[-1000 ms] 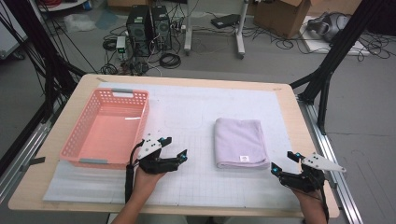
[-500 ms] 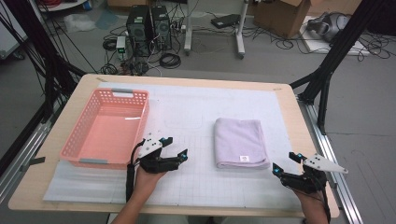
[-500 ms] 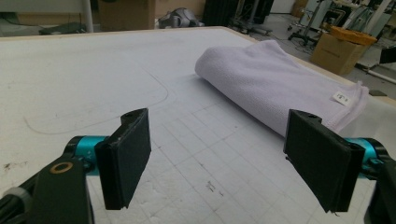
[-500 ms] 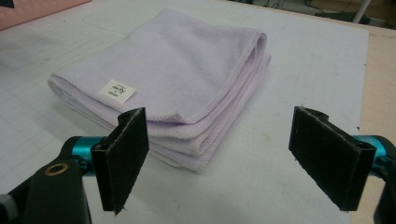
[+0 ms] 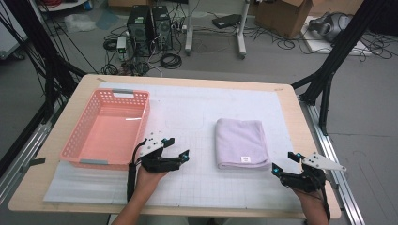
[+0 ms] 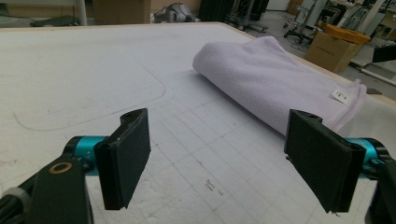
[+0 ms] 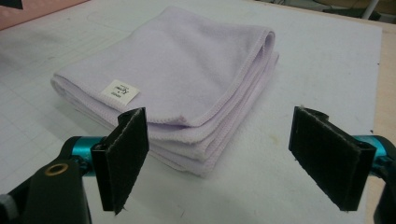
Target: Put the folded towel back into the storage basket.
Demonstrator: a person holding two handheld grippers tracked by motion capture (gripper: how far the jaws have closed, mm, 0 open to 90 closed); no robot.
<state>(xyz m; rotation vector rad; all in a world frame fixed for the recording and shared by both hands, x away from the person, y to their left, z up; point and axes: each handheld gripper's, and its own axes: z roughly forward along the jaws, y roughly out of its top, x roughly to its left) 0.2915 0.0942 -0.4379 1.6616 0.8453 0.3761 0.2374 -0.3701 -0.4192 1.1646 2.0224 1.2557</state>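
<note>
White table mat (image 5: 197, 112) bears pink basket (image 5: 75, 145), folded towel (image 5: 241, 140); both claws, left (image 5: 180, 156) and right (image 5: 283, 163), spread.

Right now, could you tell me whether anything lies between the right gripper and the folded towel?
Nothing visible does. The right gripper is open, facing the towel, with bare white mat between them.

each claw is black-bodied with teal collars behind two flat black rectangular jaw pads. the left claw (image 5: 177, 155) carries a pale grey plate on top, and a black cable trails from it along the forearm. the right claw (image 5: 285, 162) bears a grey three-cornered plate and small blue-lit spots at its tips. in both gripper views a brass-coloured ring sits on the black arm at lower left. forearms are bare, no sleeves.
</note>
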